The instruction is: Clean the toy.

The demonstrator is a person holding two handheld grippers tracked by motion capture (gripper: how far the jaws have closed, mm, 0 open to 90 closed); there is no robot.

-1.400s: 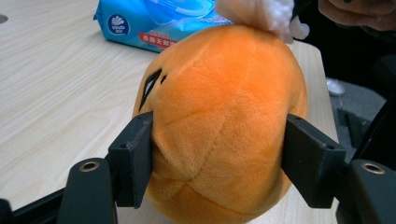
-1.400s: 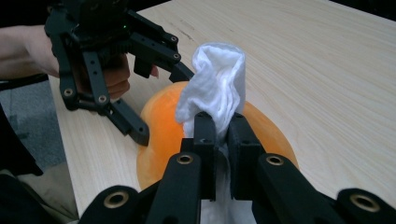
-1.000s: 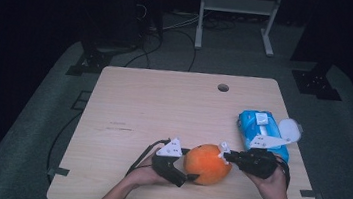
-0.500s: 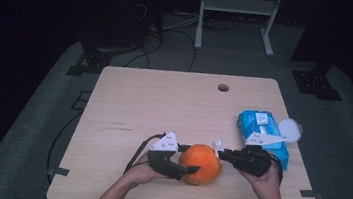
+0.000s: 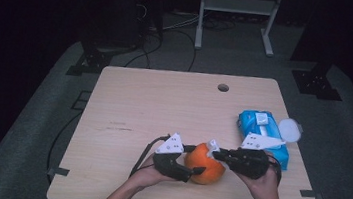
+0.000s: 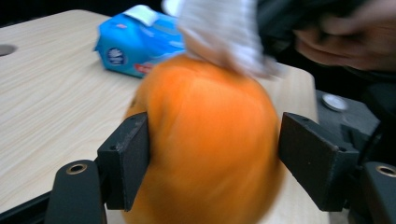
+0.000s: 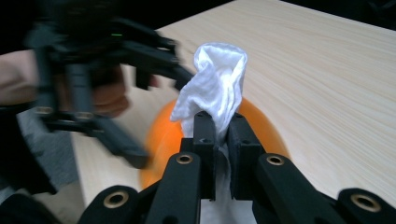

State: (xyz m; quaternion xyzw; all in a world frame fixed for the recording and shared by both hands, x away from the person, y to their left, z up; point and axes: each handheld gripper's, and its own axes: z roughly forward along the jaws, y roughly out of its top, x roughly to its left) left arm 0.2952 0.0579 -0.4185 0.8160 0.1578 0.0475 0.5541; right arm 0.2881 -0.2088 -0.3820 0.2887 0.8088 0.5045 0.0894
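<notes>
On the left of the high view we see the left gripper point(image 5: 196, 163) near the front edge of the wooden table point(image 5: 164, 103), its jaws reaching rightward around the orange fruit point(image 5: 206, 163), which sits on the tabletop between the two tools. In the left gripper view the fruit point(image 6: 205, 149) bulges between the two black jaws: the left-hand pad lies against its skin, while the right-hand pad stands just off it with a thin gap, so we call these jaws open around the fruit rather than clamped on it; they have just been opening a little further. The fruit looks blurred in that view, and we cannot tell whether it rests fully on the table there. Moving right, a white wipe point(image 5: 213, 146) lies on top of the fruit, and the right gripper point(image 5: 217, 154) holds it: in the right gripper view the two jaws stand pressed together on the wipe point(image 7: 215, 91), whose crumpled end rises above the fingertips with the fruit point(image 7: 161, 135) just behind and below it. Farther right in the high view, a blue wipes pack point(image 5: 262, 134) lies near the table's right edge, close beside the right hand point(image 5: 265, 182), with its lid flipped open toward the edge.
</notes>
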